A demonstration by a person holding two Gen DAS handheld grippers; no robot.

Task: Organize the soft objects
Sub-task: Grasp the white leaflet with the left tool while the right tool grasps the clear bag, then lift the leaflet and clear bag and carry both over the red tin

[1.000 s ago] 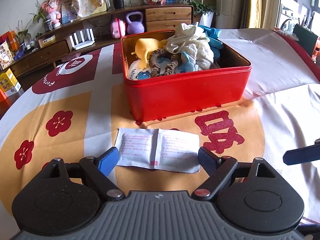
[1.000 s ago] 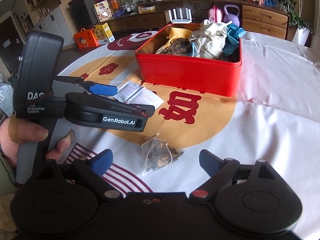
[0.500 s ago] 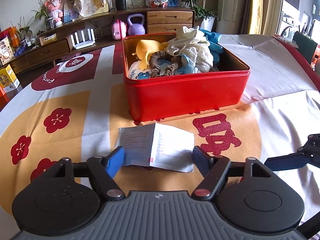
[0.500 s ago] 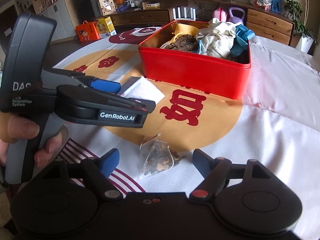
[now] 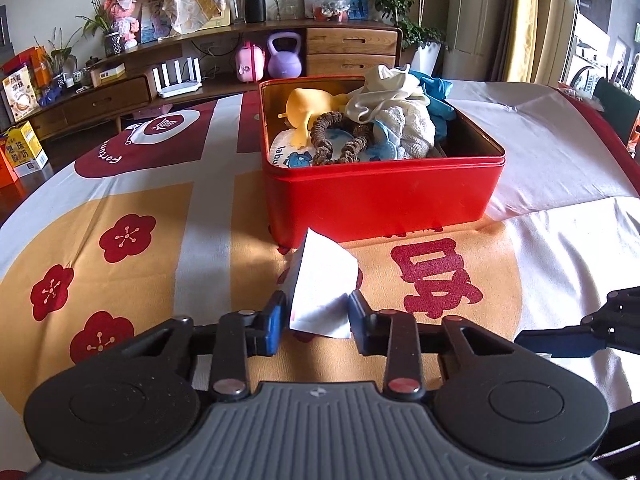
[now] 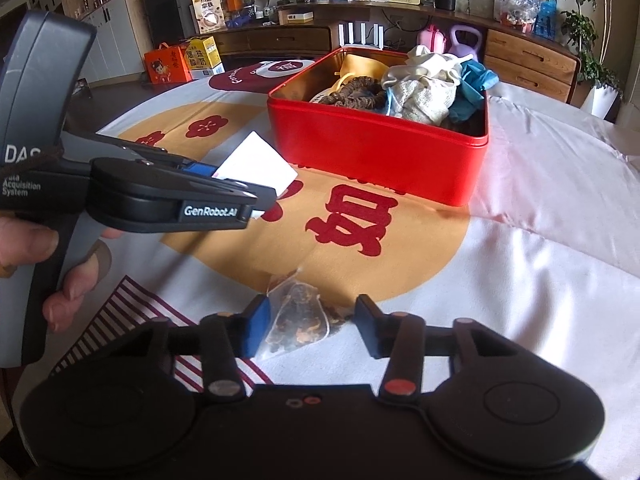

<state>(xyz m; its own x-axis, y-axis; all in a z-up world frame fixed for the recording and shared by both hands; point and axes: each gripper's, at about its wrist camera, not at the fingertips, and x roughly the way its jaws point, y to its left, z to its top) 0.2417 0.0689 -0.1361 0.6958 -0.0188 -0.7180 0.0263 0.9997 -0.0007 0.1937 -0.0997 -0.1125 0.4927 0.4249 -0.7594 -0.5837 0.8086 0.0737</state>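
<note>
The left gripper [image 5: 318,317] has its jaws pinched in on a white packet [image 5: 322,286], tilted up just in front of the red tin [image 5: 380,200]. The right gripper [image 6: 310,326] is half-open around a tea bag [image 6: 298,318] on the tablecloth [image 6: 520,260], blue pad touching it, other side apart.

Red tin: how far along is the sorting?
Done: red tin already holds gloves, cloths and a brown scrunchie. In hand: left gripper pinches the white packet, tilted up. Left: right gripper straddles the mesh tea bag, not clamped; both need binning.
</note>
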